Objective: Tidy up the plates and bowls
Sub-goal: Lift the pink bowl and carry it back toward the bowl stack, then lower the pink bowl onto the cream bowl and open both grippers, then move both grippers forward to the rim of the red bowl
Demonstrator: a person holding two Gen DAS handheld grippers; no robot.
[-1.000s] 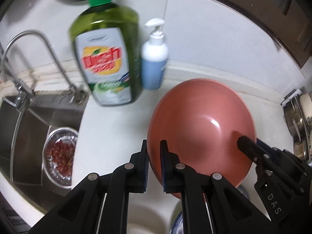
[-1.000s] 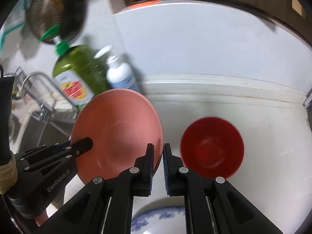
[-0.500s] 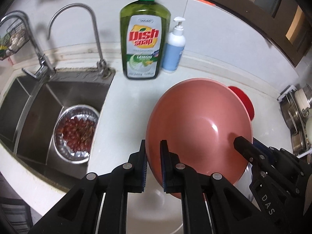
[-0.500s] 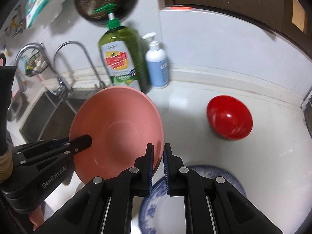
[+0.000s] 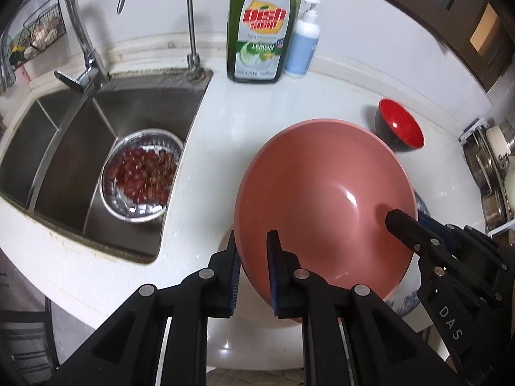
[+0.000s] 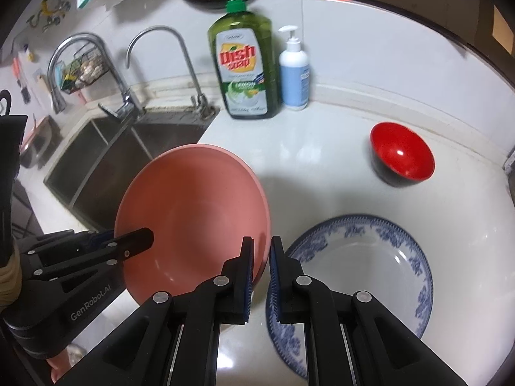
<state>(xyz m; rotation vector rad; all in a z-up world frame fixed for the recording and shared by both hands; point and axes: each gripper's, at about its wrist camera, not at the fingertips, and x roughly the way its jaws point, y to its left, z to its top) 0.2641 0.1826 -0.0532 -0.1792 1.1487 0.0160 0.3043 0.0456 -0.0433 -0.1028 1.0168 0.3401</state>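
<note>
Two grippers hold one pink bowl (image 5: pixel 325 199) between them, lifted above the white counter (image 6: pixel 322 148) in the middle of both views. In the left wrist view the left gripper (image 5: pixel 252 270) pinches the bowl's rim at the lower centre of the frame, one finger on each side of the rim. In the right wrist view the right gripper (image 6: pixel 261 276) pinches the opposite rim in the same way, at the lower centre. The word "DAS" is printed on the right gripper's body at the lower right of the left view. "GenRobot.AI" is printed on the left gripper's body at the lower left of the right view.

A blue and white plate (image 6: pixel 363 276) lies on the counter at the lower right of the right view, just beside the bowl. A red bowl (image 6: pixel 402 157) with a black outside stands at the right, well apart from the plate.

At the top centre stands a green bottle (image 6: pixel 243 67) labelled "Dish soap" and "LEMON", and just beside it a small white and blue pump bottle (image 6: pixel 294 70), whose label is too small to read. The sink (image 5: pixel 64 148) at the left of the left view holds a metal bowl (image 5: pixel 141 177) with red fruit inside.
</note>
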